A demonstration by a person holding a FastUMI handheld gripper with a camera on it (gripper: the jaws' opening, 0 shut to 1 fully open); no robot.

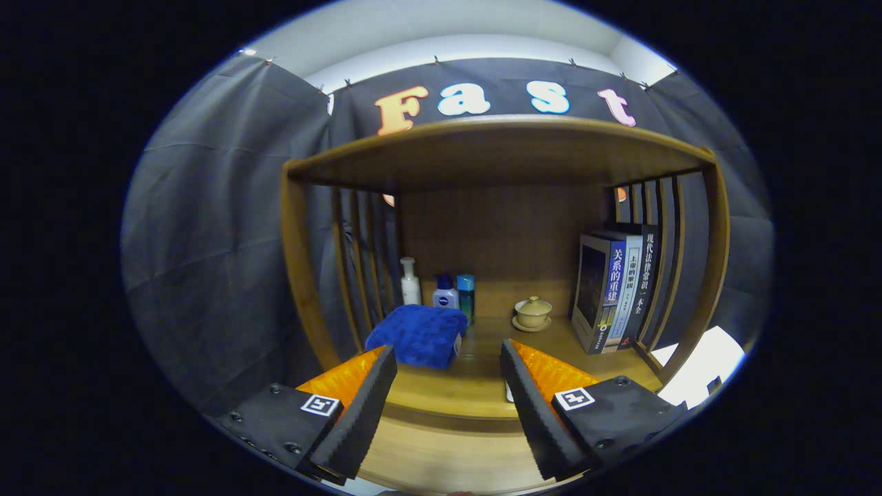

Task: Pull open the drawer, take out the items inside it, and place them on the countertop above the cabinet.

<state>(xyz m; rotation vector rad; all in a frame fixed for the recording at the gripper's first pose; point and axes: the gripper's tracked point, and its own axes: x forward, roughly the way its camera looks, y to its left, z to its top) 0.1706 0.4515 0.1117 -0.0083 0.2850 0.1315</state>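
Beyond the tongs point(448, 386), which stand spread and pinch nothing, a blue cloth point(419, 335) lies on the wooden surface point(475, 386) just ahead of one finger; behind it stand bottles point(445, 292), with a lidded cup point(532, 313) and books point(615, 289) beside; I cannot tell where the drawer is; judging so, the cloth may be taken out already, how much remains is unclear.

The gripper point(448, 358) is hovering with its fingers spread apart, nothing between them. Just ahead of them a folded towel point(418, 335) is lying on the table point(448, 386). Behind it three bottles point(445, 293) are standing in a row. Right of them a lidded cup point(532, 313) is sitting. Farther right, books point(617, 289) are standing upright against the side slats point(672, 255).
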